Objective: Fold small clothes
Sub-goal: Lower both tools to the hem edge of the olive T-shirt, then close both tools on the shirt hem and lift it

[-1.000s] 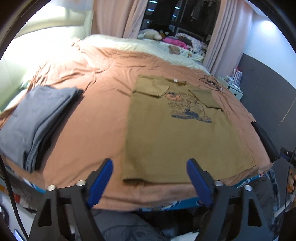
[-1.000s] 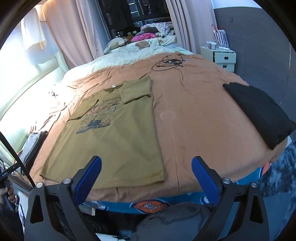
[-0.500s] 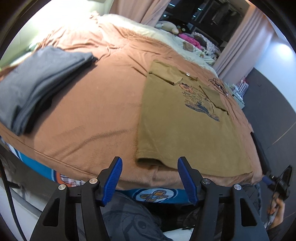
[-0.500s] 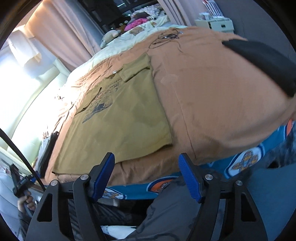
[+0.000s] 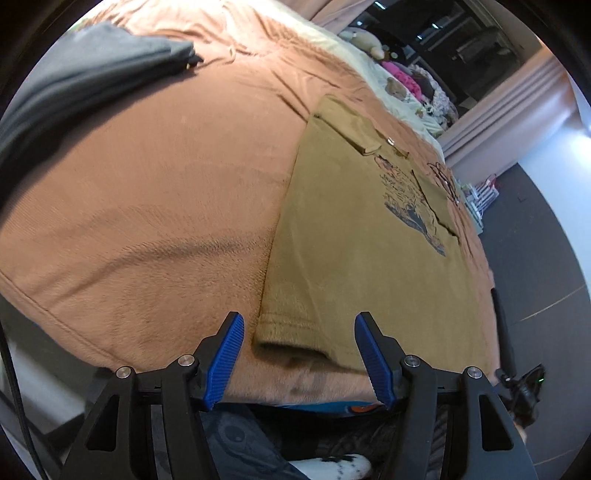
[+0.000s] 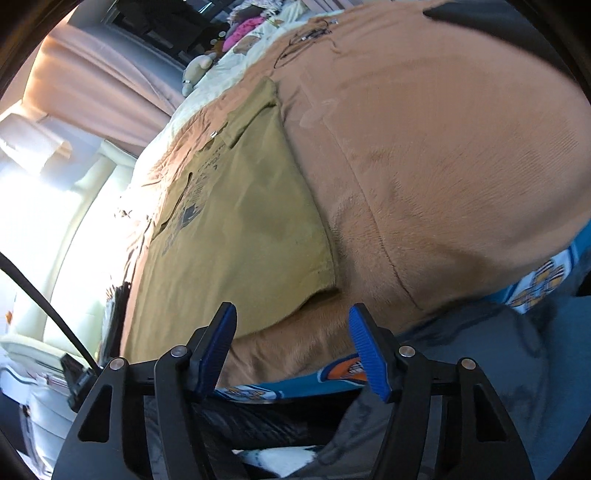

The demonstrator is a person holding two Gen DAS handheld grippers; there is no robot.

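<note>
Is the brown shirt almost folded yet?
Partly. The shirt lies flat on the bed cover with both sleeves already folded in. Now the left gripper and the closing right gripper sit at its bottom corners, gripping nothing yet. Folding the bottom up is still left.

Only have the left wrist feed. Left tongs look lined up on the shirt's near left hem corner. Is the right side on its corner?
Observer: Not yet. The right tongs are closing with no cloth between the pads; the olive T-shirt has its near right corner just ahead of the gap.
Operator: Anything on the bed right of the shirt?
Observer: Mostly bare brown blanket. One dark garment lies at the far right edge of the right wrist view, well apart from the shirt.
</note>
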